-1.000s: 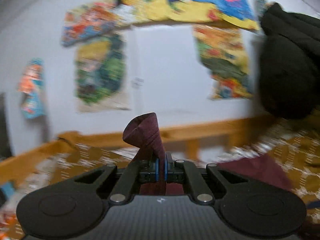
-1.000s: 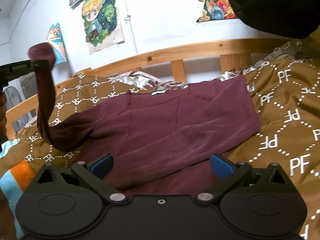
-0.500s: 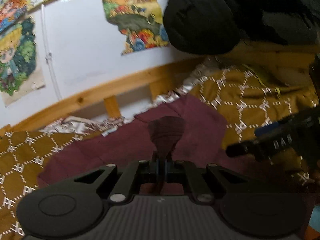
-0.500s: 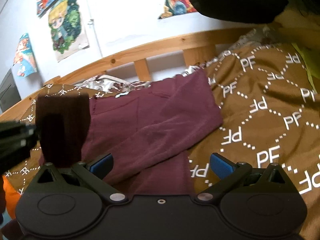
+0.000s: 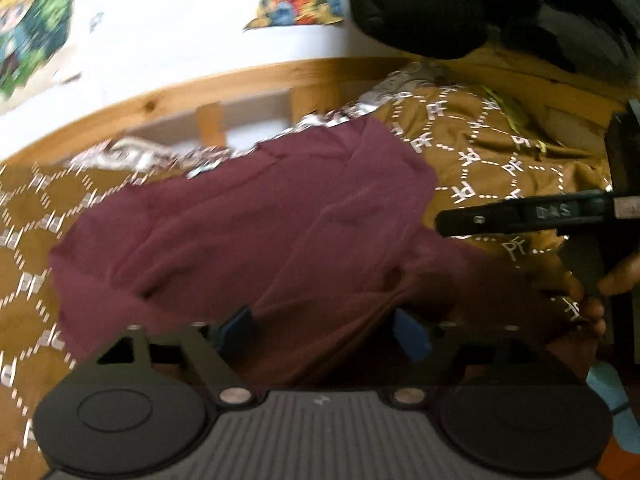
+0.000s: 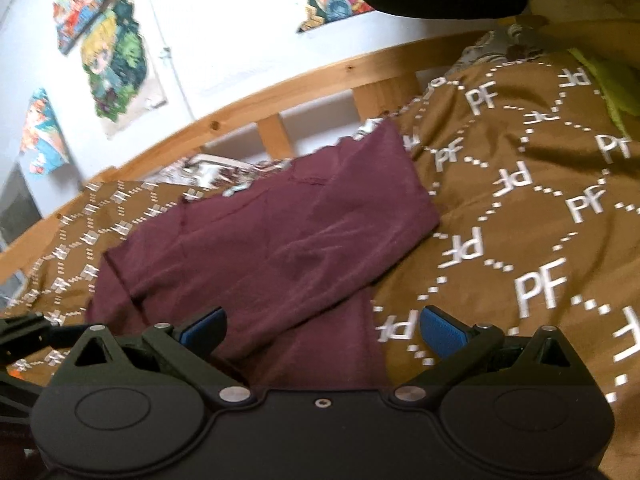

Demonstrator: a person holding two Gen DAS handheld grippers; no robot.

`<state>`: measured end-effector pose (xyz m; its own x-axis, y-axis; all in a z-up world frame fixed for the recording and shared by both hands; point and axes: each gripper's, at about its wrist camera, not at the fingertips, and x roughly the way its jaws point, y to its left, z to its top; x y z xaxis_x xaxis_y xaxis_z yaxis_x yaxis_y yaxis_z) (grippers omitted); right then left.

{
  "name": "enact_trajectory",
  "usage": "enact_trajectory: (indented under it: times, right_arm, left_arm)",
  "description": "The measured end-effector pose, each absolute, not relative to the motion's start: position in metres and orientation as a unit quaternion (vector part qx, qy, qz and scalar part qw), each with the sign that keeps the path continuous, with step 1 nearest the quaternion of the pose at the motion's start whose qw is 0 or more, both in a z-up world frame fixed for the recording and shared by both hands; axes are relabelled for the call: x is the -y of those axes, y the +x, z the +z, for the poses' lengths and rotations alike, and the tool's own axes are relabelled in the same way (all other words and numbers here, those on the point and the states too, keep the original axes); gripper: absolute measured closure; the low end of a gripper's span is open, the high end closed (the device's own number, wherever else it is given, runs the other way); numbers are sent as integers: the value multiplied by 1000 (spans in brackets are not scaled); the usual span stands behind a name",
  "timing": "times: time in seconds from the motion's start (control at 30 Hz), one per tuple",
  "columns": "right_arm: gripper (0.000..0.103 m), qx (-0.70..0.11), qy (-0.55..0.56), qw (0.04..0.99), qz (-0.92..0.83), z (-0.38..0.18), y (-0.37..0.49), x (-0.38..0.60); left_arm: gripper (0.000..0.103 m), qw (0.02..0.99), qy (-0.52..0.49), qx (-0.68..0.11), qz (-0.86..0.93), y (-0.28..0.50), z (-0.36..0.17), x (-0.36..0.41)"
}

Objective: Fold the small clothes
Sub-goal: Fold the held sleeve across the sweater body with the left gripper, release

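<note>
A maroon garment (image 5: 248,224) lies partly folded on the brown patterned bedspread (image 5: 480,168); it also shows in the right wrist view (image 6: 272,240). My left gripper (image 5: 324,328) is open, its blue pads just above the near edge of the cloth. My right gripper (image 6: 324,326) is open and empty over the garment's near right corner; it shows at the right of the left wrist view (image 5: 520,216), held by a hand.
A wooden bed rail (image 6: 280,92) runs along the far side of the bed, below a white wall with posters (image 6: 116,64). A black garment (image 5: 460,4) hangs at the top right. A yellow-green cloth (image 6: 608,84) lies at the far right.
My left gripper carried the sleeve it pinched across and down onto the garment, then opened and let it go. My right gripper stayed open and shifted a little.
</note>
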<state>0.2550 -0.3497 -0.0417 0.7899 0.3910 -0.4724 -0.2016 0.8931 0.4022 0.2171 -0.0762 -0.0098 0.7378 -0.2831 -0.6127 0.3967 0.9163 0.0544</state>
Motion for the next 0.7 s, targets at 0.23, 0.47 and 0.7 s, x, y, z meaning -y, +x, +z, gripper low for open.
enact_trajectory:
  times: [0.23, 0.47, 0.7]
  right_arm:
    - [6, -283, 133, 919, 241, -43, 253, 323]
    - [33, -328, 88, 898, 279, -58, 254, 295]
    - [84, -323, 73, 897, 293, -57, 251, 287]
  left_arm:
    - [15, 946, 47, -321, -29, 240, 3, -2]
    - [27, 942, 9, -325, 78, 293, 9, -75]
    - [82, 913, -32, -401, 65, 369, -7, -101]
